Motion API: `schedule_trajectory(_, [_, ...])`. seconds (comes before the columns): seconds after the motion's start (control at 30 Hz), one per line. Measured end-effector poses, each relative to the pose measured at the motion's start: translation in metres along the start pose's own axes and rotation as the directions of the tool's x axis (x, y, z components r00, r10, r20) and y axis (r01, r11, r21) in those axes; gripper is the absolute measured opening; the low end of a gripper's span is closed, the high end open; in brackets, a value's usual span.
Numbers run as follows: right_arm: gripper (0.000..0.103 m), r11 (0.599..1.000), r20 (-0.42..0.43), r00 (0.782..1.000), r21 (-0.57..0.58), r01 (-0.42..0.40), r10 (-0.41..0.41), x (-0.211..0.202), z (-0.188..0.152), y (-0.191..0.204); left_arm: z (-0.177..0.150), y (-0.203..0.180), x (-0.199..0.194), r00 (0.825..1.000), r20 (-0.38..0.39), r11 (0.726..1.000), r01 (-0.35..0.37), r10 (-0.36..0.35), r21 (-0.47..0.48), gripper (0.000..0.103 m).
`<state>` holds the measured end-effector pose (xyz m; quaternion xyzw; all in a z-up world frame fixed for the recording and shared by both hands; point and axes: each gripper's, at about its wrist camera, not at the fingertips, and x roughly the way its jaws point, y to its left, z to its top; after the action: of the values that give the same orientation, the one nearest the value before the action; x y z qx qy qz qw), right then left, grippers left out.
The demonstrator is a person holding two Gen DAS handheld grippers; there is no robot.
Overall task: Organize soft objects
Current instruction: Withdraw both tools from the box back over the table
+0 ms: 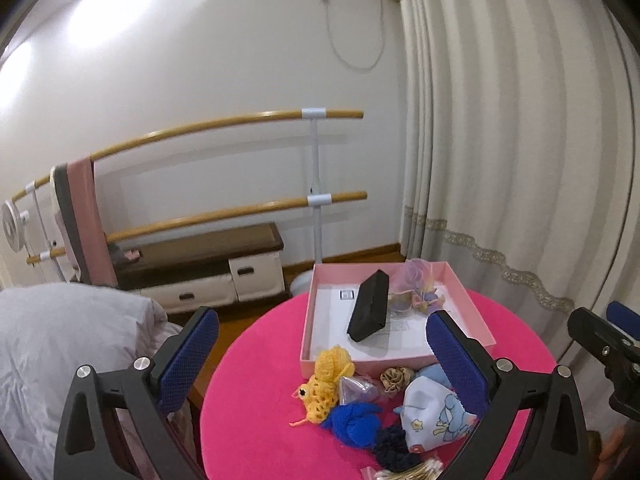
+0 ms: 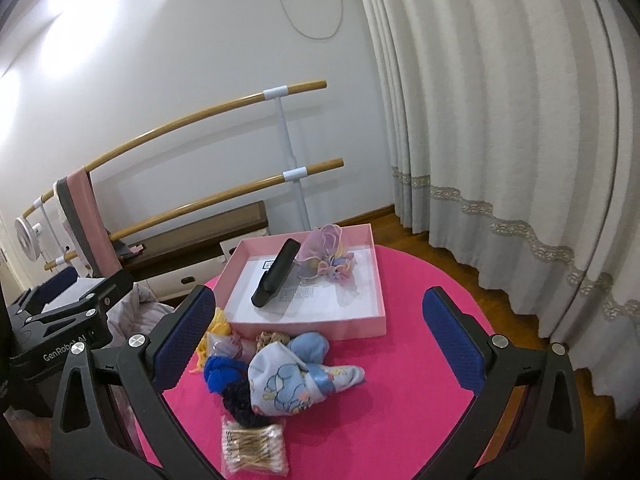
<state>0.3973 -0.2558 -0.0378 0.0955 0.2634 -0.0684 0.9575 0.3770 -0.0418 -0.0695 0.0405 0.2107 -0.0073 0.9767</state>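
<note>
Pink table (image 2: 400, 380), both hand-held grippers (image 1: 320, 364) (image 2: 320, 340) wide, empty

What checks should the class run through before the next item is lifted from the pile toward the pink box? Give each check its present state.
1. Left gripper open and holding nothing: ok.
2. Right gripper open and holding nothing: ok.
3. Pink box open on top, floor space free at its near side: ok.
4. Black case and pastel organza scrunchies already inside the box: ok.
5. Pile items separable: not ok; the blue yarn piece, dark scrunchie and printed cloth touch or overlap.
6. Bag of cotton swabs counts as soft: cannot tell.
</note>
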Motion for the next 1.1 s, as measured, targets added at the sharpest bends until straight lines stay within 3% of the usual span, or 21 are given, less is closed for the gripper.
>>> schedule_trajectory(0.2, [0.103, 1.000, 0.012, 1.000, -0.015, 0.012, -0.012, -0.014, -0.009, 0.012, -0.022, 0.001, -0.030, 0.999, 0.034, 1.000, 0.018, -0.018, 0.009, 0.103])
schedule_trajectory(0.5, [0.103, 0.999, 0.017, 1.000, -0.046, 0.014, -0.013, -0.035, -0.022, 0.025, -0.047, 0.013, -0.068, 1.000, -0.001, 1.000, 0.016, -0.016, -0.026, 0.103])
schedule_trajectory(1.1, [0.103, 0.997, 0.008, 0.999, -0.062, 0.037, -0.036, -0.040, -0.035, 0.019, -0.030, 0.018, -0.090, 0.999, -0.047, 0.999, -0.022, 0.020, -0.048, 0.103])
